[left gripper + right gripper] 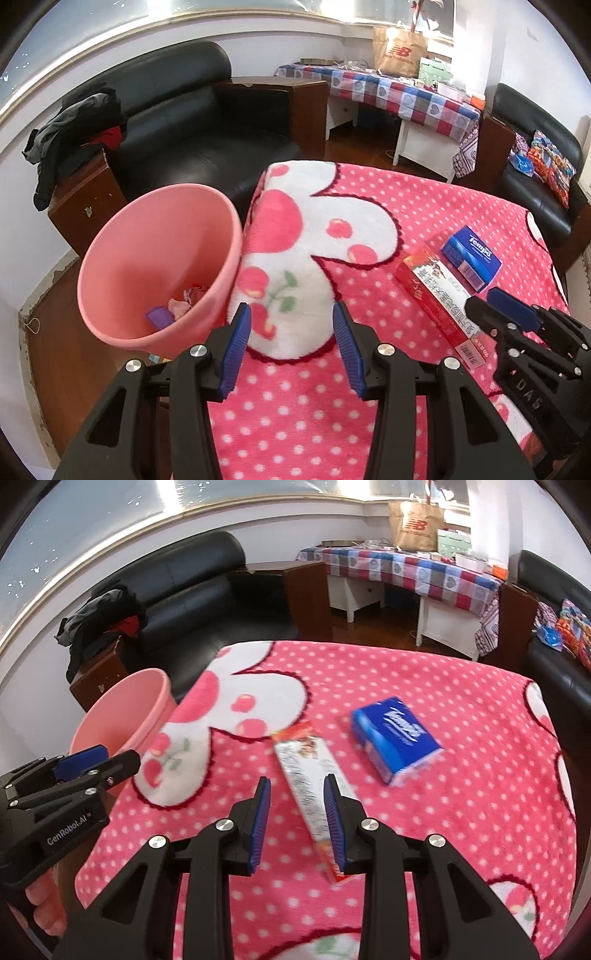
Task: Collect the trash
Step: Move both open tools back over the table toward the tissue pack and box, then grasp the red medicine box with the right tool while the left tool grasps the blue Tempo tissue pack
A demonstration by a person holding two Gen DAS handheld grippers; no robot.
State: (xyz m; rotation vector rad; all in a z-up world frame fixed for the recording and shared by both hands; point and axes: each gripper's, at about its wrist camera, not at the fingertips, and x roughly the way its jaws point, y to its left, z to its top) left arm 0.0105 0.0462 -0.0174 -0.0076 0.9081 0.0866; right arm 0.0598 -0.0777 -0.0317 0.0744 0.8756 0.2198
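Over the pink blanket (406, 849), both grippers hang released, left gripper (291, 345) beside bin (122, 258), right gripper (297, 823) above red box (314, 794).

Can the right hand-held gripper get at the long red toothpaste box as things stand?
Probably yes: the right hand-held gripper is open just above the long red toothpaste box, which lies flat on the pink polka-dot blanket with nothing in between.

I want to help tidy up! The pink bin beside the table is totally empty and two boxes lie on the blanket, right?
Not empty: the left wrist view shows scraps and a purple piece already inside the pink bin. The red box and blue box do lie on the blanket.
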